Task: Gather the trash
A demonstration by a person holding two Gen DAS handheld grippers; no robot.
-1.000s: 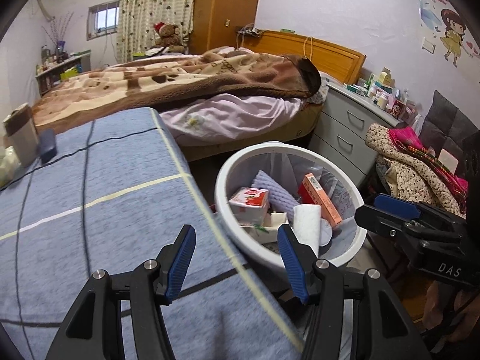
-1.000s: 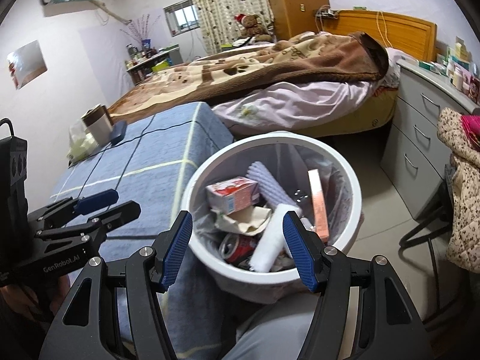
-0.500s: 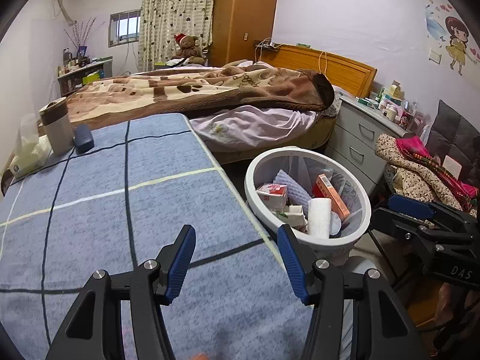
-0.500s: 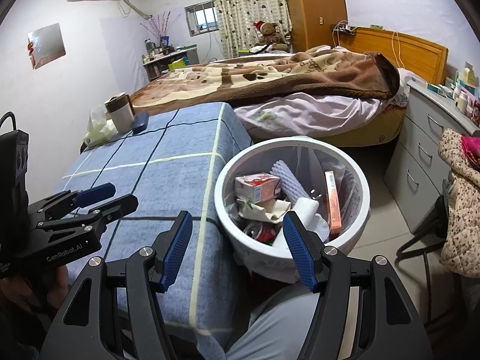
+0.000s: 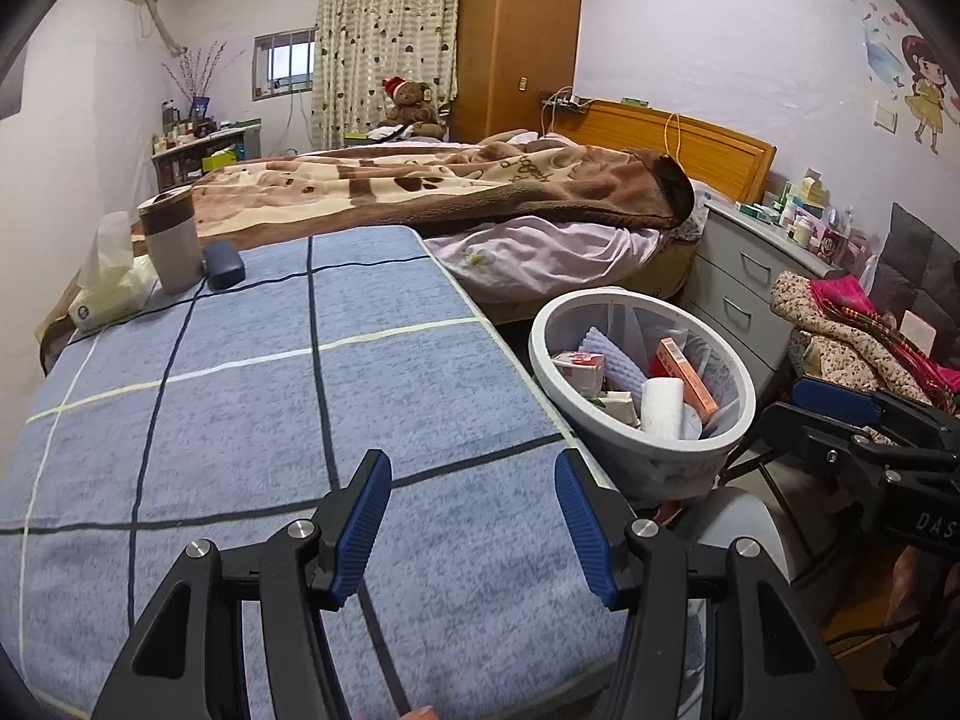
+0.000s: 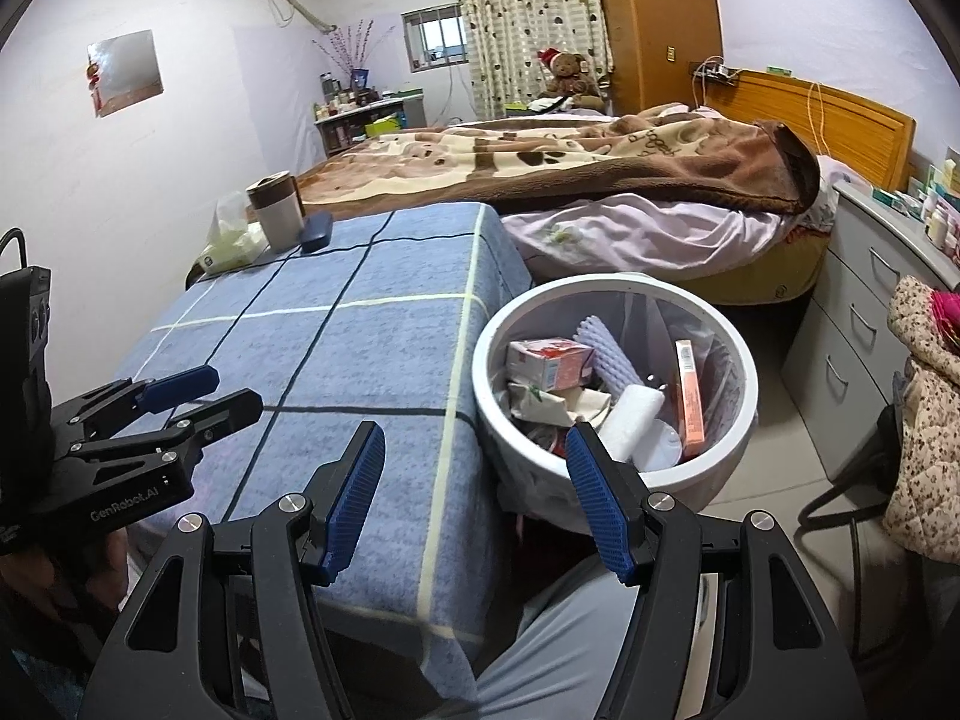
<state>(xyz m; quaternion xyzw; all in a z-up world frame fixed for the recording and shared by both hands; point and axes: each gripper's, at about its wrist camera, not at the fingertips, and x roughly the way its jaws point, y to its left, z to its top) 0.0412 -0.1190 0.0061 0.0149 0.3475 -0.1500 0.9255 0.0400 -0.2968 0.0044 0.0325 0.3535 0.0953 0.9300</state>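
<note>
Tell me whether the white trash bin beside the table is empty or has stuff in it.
It has stuff in it. The white trash bin holds a red-and-white carton, an orange box, a white roll and crumpled paper, well below the rim.

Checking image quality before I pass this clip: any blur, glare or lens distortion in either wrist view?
Left wrist view: sharp, with even indoor light; the fisheye bends the wardrobe and darkens the corners; the window is blown out. Right wrist view: also sharp; the waste bin contents are readable, the walls curve strongly, and there is mild glare on the wall picture.
</note>
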